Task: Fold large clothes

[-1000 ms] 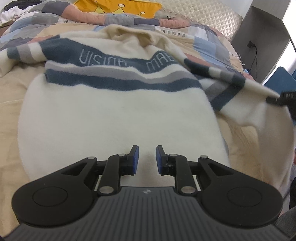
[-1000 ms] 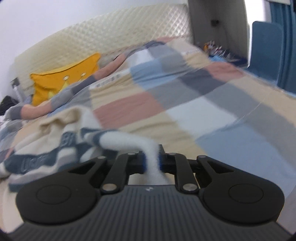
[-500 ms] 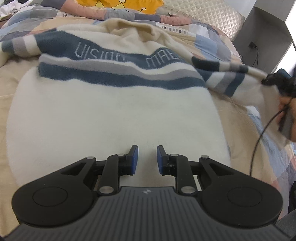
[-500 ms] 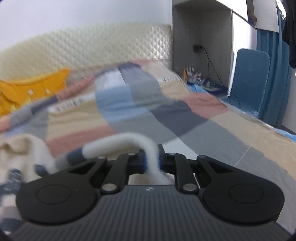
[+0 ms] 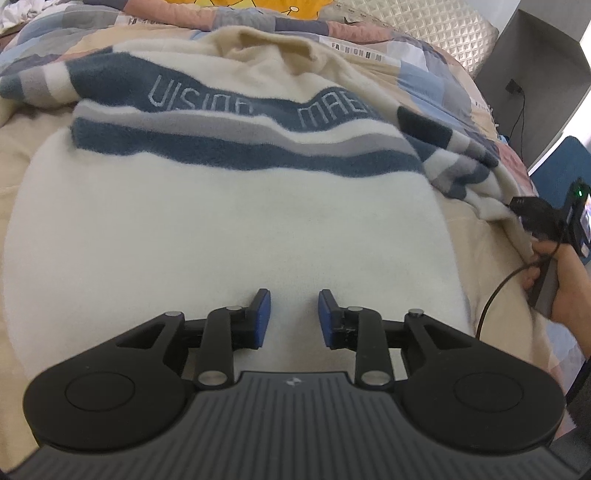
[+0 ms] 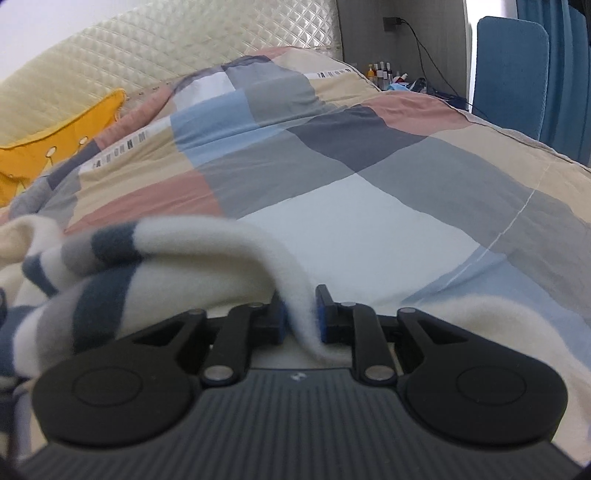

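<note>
A large cream fleece sweater with navy and grey bands (image 5: 229, 206) lies spread flat on the bed's patchwork quilt of blue, grey, pink and beige squares (image 6: 369, 155). Only the left wrist view takes in the whole body of it, lettering across the chest band and collar toward the yellow pillow (image 5: 258, 5). In that view the left tool (image 5: 294, 314) hangs over the plain cream hem end, its jaws opening with a clear gap and nothing between the blue pads (image 5: 263, 312). At the right edge of the same view a hand (image 5: 561, 291) grips the right tool's handle at the end of the striped sleeve (image 5: 472, 162), a black cable trailing below it.

The right wrist view shows what that one cannot: the right tool (image 6: 300, 314) has a fold of the cream sleeve end running between its pads, the jaws narrow and opening, with the cloth touching both sides. It also shows the quilted cream headboard (image 6: 184, 55), a blue chair (image 6: 509, 70) and small bottles beside the bed
</note>
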`<state>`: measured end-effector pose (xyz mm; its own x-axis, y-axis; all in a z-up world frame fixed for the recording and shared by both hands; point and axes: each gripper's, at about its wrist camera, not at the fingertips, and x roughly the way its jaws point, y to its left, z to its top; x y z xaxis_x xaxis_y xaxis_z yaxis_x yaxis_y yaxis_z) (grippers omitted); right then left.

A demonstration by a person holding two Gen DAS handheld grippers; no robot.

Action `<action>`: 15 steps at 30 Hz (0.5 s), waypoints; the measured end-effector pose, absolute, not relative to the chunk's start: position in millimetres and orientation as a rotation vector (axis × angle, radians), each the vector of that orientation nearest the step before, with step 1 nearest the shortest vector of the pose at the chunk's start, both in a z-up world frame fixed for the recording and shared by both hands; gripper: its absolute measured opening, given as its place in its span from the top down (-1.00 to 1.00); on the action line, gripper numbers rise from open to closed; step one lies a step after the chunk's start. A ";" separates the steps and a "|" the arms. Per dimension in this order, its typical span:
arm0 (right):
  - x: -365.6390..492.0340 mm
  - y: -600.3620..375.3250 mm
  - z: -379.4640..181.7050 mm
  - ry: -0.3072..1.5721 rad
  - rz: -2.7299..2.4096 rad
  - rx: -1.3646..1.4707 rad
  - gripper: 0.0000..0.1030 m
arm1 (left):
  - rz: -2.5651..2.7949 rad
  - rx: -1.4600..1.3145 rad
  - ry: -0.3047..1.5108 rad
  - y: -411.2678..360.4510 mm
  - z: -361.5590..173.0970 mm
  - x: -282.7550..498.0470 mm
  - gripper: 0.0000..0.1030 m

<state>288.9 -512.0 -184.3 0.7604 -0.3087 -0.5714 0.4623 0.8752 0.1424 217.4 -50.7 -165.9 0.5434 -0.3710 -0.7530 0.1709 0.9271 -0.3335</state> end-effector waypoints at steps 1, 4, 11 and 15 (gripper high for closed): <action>283.9 -511.1 -183.5 0.570 -0.422 0.287 0.52 | -0.335 -0.235 0.945 -50.6 -166.1 217.2 0.16; 269.4 -513.1 -174.9 0.569 -0.409 0.310 0.28 | -0.343 -0.186 0.933 -57.7 -166.3 212.8 0.10; 230.4 -505.6 -146.9 0.498 -0.383 0.356 -0.18 | -0.336 -0.127 0.896 -62.8 -163.8 200.4 0.02; 217.8 -503.2 -142.2 0.502 -0.375 0.368 -0.18 | -0.338 -0.110 0.881 -64.2 -163.9 195.3 -0.03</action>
<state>217.8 -503.2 -142.2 0.8123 -0.2542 -0.5249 0.4310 0.8680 0.2466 195.3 -64.2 -163.9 0.5876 -0.3341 -0.7369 0.2440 0.9415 -0.2323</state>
